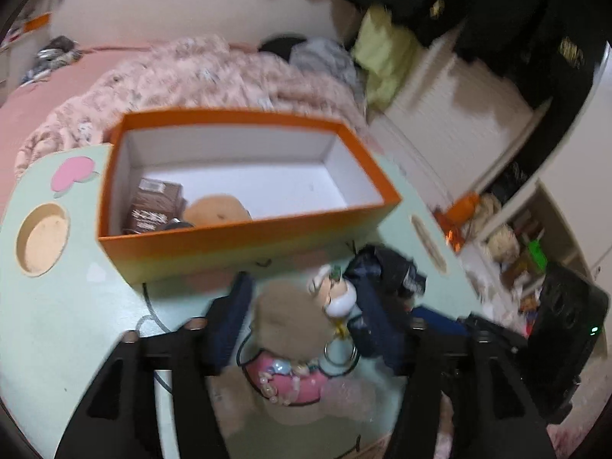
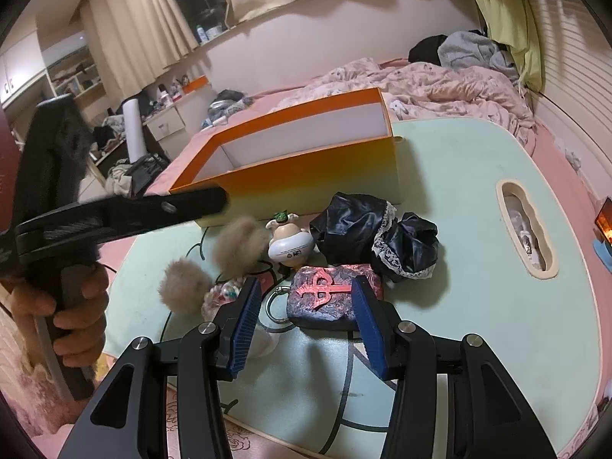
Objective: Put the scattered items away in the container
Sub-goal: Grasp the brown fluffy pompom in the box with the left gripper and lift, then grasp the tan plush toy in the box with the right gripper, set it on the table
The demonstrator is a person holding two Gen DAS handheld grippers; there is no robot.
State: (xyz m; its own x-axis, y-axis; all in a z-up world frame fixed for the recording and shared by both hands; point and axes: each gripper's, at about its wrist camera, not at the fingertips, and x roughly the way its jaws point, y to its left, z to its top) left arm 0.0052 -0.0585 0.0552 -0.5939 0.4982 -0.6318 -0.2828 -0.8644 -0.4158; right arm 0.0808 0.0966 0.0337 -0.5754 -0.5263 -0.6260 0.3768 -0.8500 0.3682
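A hand (image 2: pixel 72 306) at the frame's left tilts the left gripper (image 1: pixel 306 329) downward, fingers spread and empty, over scattered items at lower centre. The right gripper (image 2: pixel 306 313) has its fingers part-spread around a pink-and-black pouch (image 2: pixel 329 298); contact is unclear. The orange box (image 1: pixel 244 237) sits centre on the surface (image 2: pixel 478 267).

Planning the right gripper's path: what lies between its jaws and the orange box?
In the right wrist view, the right gripper straddles a dark soap-like block; beyond it a white figurine and black fabric lie before the box.
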